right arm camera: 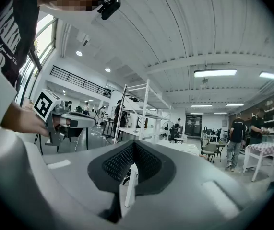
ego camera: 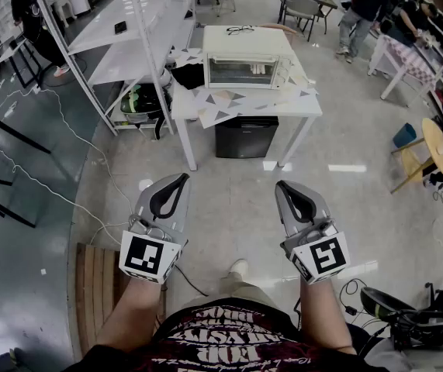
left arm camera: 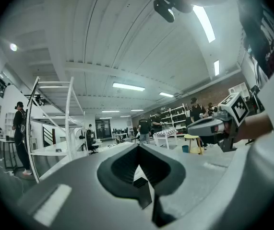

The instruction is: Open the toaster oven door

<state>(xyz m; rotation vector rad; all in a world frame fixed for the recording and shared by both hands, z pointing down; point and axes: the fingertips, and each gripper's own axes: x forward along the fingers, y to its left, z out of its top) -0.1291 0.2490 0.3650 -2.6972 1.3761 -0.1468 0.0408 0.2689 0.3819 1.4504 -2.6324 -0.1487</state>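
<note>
The person is standing well back from the white worktop (ego camera: 283, 108), which is sitting in the upper middle of the head view. The toaster oven (ego camera: 243, 56) is resting on that worktop, with its glass door (ego camera: 240, 71) facing the person and lying flush with the front, shut. A pair of eyeglasses (ego camera: 239, 29) is lying on the oven's top, and a black bundle (ego camera: 189, 75) is sitting just beside the oven on the picture's left. A black cabinet (ego camera: 246, 136) is standing on the floor under the worktop.

The left claw (ego camera: 179, 179) is hovering at lower left of centre and the right claw (ego camera: 282, 185) at lower right of centre. Both are pointing toward the worktop and are well apart from it. In each gripper view the two jaws are meeting at their tips, closed and gripping nothing, and only the room is showing through the diamond-shaped gap behind the tips.

A white shelving rack (ego camera: 128, 29) is standing at the upper left, a wooden pallet (ego camera: 101, 285) is lying at the lower left by the person's arm, and a round wooden stool (ego camera: 438, 146) is sitting at the right edge. Several people (ego camera: 365, 6) are gathering at the upper right.
</note>
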